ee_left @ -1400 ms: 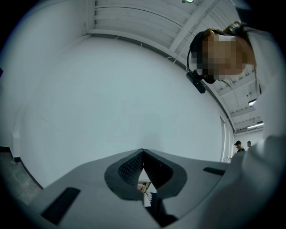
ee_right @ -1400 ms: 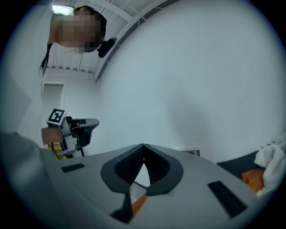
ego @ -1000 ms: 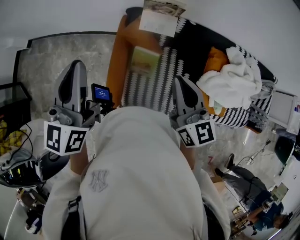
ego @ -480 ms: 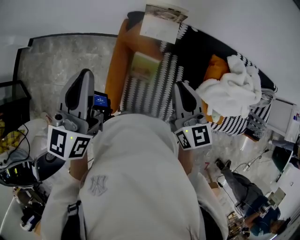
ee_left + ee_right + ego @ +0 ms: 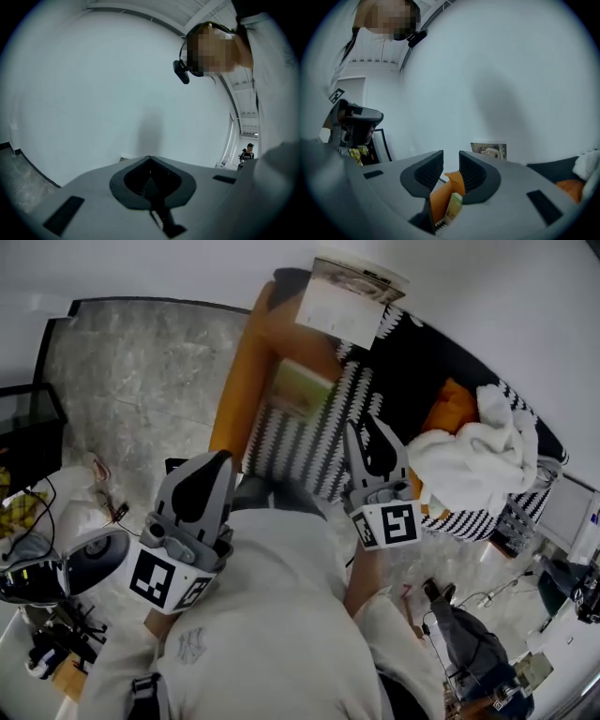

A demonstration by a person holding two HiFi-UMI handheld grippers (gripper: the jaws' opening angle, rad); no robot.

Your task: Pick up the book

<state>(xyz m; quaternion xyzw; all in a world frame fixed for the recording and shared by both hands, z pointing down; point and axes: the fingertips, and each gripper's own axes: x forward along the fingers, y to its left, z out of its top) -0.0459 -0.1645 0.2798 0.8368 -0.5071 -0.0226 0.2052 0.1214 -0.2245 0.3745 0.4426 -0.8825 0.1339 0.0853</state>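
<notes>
The book (image 5: 302, 390), with a pale green cover, lies flat on a black-and-white zigzag blanket (image 5: 298, 442) over an orange sofa (image 5: 239, 381). My right gripper (image 5: 367, 425) hovers just short of the book's near right corner. Its jaws are opening and nothing is between them. In the right gripper view the book (image 5: 453, 206) and the sofa's orange arm show through the gap of the right gripper (image 5: 451, 157). My left gripper (image 5: 223, 457) is shut, lower left of the sofa, away from the book. The left gripper (image 5: 150, 160) faces a bare white wall.
A printed picture (image 5: 349, 298) leans on the wall behind the sofa. An orange cushion (image 5: 457, 404) and a heap of white towels (image 5: 478, 442) lie on its right part. A black rack (image 5: 23, 427) and cluttered gear stand at left. A person (image 5: 464, 638) stands at lower right.
Both grippers have sunk and come closer to the sofa. The right gripper's jaws have parted from shut. The left gripper has shifted right in the head view.
</notes>
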